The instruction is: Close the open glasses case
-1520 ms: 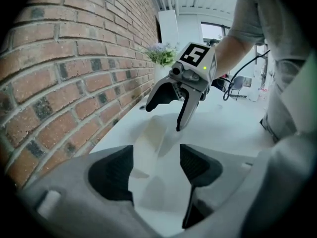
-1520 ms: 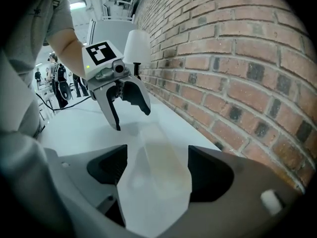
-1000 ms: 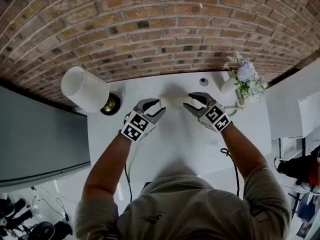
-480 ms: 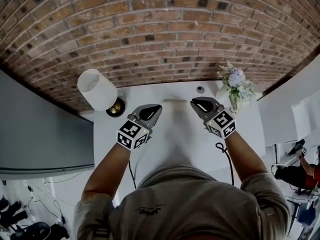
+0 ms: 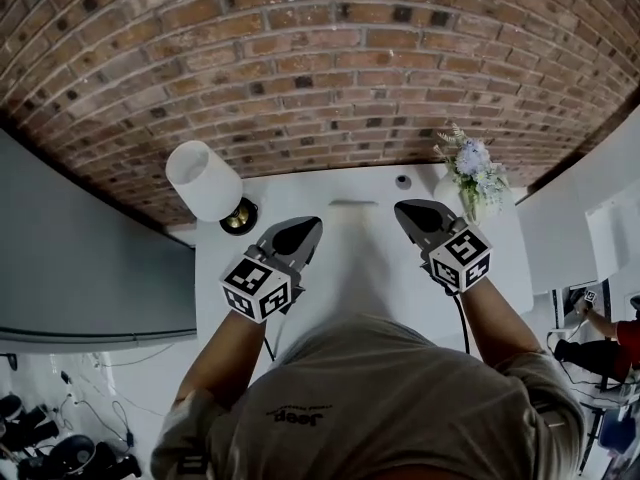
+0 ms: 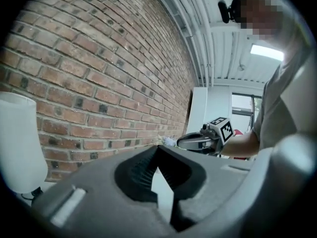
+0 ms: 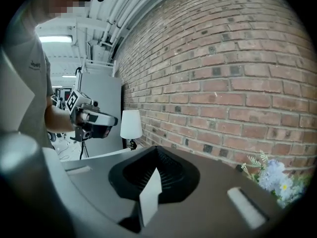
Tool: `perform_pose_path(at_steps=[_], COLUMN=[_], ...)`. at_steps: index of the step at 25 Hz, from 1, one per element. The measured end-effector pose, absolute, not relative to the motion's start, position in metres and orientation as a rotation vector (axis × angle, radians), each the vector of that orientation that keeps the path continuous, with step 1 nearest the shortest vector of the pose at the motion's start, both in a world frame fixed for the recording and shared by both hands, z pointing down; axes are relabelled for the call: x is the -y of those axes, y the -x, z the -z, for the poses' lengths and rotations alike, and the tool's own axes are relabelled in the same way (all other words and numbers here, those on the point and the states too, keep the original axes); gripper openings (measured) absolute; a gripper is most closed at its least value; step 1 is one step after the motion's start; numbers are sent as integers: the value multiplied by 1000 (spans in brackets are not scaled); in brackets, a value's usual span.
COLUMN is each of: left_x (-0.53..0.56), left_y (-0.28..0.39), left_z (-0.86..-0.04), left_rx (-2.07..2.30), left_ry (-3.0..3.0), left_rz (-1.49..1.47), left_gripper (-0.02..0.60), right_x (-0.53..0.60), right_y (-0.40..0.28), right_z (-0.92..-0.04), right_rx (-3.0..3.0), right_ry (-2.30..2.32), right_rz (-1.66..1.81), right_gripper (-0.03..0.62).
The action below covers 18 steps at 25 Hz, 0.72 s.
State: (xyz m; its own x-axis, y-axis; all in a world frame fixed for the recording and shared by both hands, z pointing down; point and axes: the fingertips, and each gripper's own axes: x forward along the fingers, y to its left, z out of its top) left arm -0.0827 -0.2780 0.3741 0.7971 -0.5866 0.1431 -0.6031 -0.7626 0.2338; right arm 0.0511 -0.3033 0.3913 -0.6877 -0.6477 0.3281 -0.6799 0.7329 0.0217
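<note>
The glasses case (image 5: 352,204) is a low, pale shape on the white table (image 5: 350,268), close to the brick wall; it is too faint to tell how its lid stands. Both grippers hang above the table, apart from the case, one on each side. My left gripper (image 5: 311,224) is shut with nothing between its jaws, as the left gripper view (image 6: 159,148) also shows. The jaws of my right gripper (image 5: 404,209) have just closed, and they meet empty in the right gripper view (image 7: 157,151). Each gripper view shows the other gripper, the right gripper (image 6: 184,142) and the left gripper (image 7: 113,122).
A white-shaded lamp (image 5: 203,180) stands at the table's back left corner. A vase of pale flowers (image 5: 476,170) stands at the back right, with a small round object (image 5: 404,180) beside it. The brick wall (image 5: 320,78) runs behind the table. A cable (image 5: 462,318) trails under my right arm.
Both grippers have risen from the table and off the case, and their jaws, open a second ago, have shut empty. The head camera has also moved up and back.
</note>
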Motion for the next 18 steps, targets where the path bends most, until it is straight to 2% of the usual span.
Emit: perform_pose_path(at_steps=[18], left_x=[261], left_y=[99], left_z=[-347], left_rx=[970], left_ry=[-2667], left_rz=[-5], left_gripper=[-3], right_x=[289], right_y=[-55], right_z=[-360], right_rx=[2707], right_ry=[-1099], right_rz=[-202], right_gripper=[9])
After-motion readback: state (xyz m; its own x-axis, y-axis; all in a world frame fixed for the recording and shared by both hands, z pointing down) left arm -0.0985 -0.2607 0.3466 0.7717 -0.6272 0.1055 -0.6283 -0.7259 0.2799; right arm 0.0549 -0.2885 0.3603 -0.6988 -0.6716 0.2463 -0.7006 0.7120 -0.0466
